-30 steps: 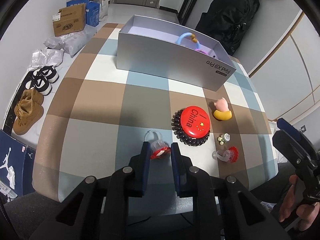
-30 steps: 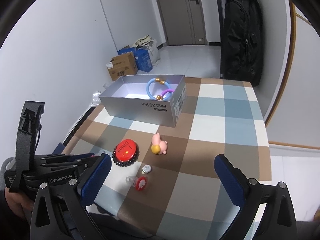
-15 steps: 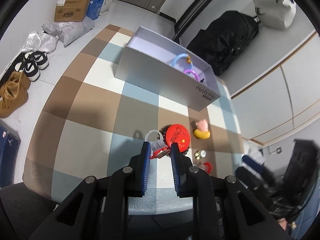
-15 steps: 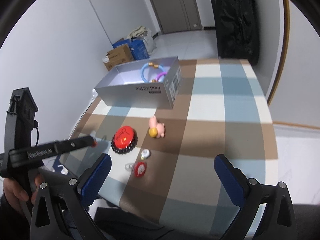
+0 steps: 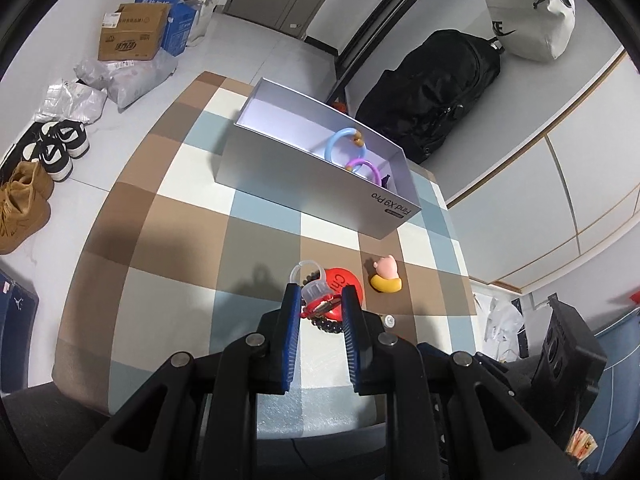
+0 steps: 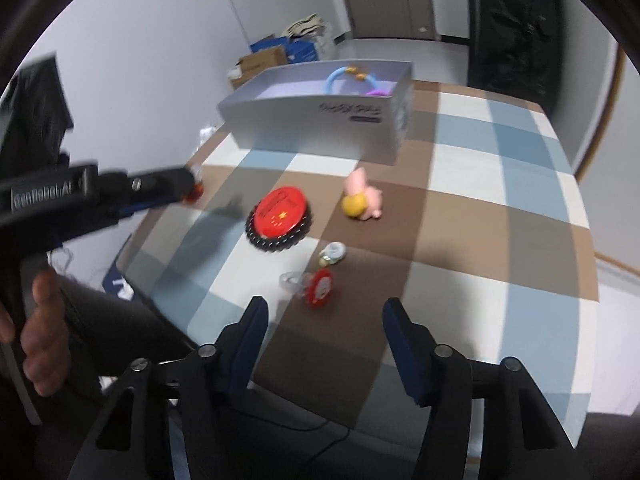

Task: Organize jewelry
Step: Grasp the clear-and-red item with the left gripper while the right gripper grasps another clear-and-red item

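One silver box (image 5: pixel 304 184) printed "Find X9 Pro" holds two bracelets (image 5: pixel 340 144); left hand-held gripper (image 5: pixel 320 304) pinches one red ring (image 5: pixel 316 300), right hand-held gripper (image 6: pixel 324 320) closes on nothing

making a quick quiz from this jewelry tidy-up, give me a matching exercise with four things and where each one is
Things:
1. blue ring
2. red clip-on ring
3. pink pig toy
4. red badge

Places:
a. inside the bead bracelet on the table
b. in the silver box
c. between the left claw's fingers, off the table
d. alone on a brown square of the tablecloth

Pairs: 1-b, 2-c, 3-d, 4-a
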Action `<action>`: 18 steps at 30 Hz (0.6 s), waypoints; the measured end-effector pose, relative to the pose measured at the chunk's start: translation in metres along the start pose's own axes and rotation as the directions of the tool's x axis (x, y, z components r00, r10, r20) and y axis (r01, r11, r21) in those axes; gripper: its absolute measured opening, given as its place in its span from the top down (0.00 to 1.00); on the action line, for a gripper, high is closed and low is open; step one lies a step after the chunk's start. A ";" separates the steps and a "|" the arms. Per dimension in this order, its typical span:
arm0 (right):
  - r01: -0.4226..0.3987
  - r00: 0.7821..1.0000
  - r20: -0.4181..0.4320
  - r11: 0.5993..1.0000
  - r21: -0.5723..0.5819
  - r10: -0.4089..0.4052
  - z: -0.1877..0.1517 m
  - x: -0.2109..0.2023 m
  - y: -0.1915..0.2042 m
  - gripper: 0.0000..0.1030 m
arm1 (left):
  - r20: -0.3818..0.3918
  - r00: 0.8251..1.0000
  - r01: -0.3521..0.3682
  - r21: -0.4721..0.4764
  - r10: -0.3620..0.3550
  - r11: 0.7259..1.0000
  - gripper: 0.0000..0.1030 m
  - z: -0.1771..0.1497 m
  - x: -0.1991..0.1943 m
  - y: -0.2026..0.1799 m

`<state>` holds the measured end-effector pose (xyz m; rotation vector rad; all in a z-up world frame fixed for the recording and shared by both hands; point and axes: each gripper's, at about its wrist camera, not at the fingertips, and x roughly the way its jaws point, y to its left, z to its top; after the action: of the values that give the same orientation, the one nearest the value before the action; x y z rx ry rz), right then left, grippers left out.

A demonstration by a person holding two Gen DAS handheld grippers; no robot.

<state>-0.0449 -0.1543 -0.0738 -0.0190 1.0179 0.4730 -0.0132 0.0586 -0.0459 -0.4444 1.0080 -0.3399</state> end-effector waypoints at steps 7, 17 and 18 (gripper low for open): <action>-0.002 1.000 0.005 1.000 0.004 0.001 0.004 0.010 0.003 0.67 | 0.003 1.000 0.004 -0.024 -0.004 1.000 0.85 0.003 -0.001 0.007; 0.004 1.000 0.012 1.000 0.013 -0.004 0.010 0.013 0.004 0.92 | -0.006 1.000 -0.004 -0.032 0.004 0.999 0.85 0.005 0.002 0.009; 0.001 1.000 0.012 1.000 0.014 -0.001 0.010 0.013 0.003 0.92 | -0.006 1.000 -0.001 -0.033 0.001 0.999 0.85 0.005 0.002 0.009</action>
<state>-0.0328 -0.1441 -0.0784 -0.0048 1.0094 0.4644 -0.0066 0.0664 -0.0496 -0.4728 1.0205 -0.3241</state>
